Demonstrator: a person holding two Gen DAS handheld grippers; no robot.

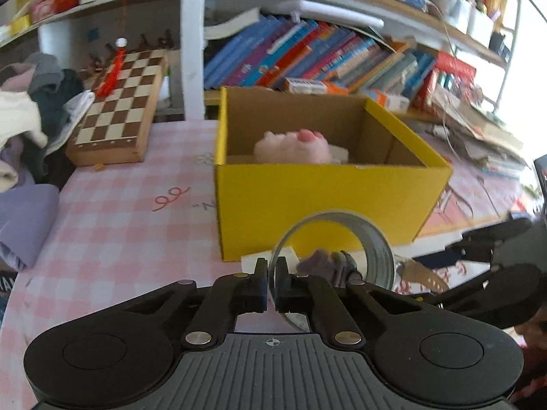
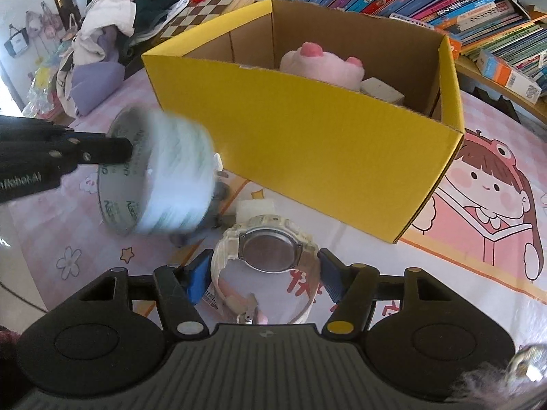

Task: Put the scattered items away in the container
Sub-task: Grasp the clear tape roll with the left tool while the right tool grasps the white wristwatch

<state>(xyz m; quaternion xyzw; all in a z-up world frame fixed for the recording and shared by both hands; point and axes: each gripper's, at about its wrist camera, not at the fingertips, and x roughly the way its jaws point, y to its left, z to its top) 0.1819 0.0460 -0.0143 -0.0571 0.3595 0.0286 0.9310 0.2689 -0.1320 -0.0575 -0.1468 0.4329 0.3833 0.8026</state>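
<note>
A yellow cardboard box [image 1: 318, 194] stands open on the table; it also shows in the right wrist view [image 2: 307, 130]. Inside lie a pink plush paw [image 1: 294, 147] and a white block [image 2: 381, 90]. My left gripper [image 1: 271, 266] is shut on the wall of a grey tape roll [image 1: 372, 246] and holds it in front of the box; the roll looks blurred in the right wrist view [image 2: 160, 174]. My right gripper [image 2: 261, 266] is open around a white wristwatch [image 2: 266, 249] lying face down on the table.
A chessboard [image 1: 116, 109] and a pile of clothes [image 1: 30, 102] lie at the left. Bookshelves [image 1: 324, 54] stand behind the box. A purple cushion [image 2: 92, 85] sits left of the box. A small dark object [image 2: 212, 212] lies under the roll.
</note>
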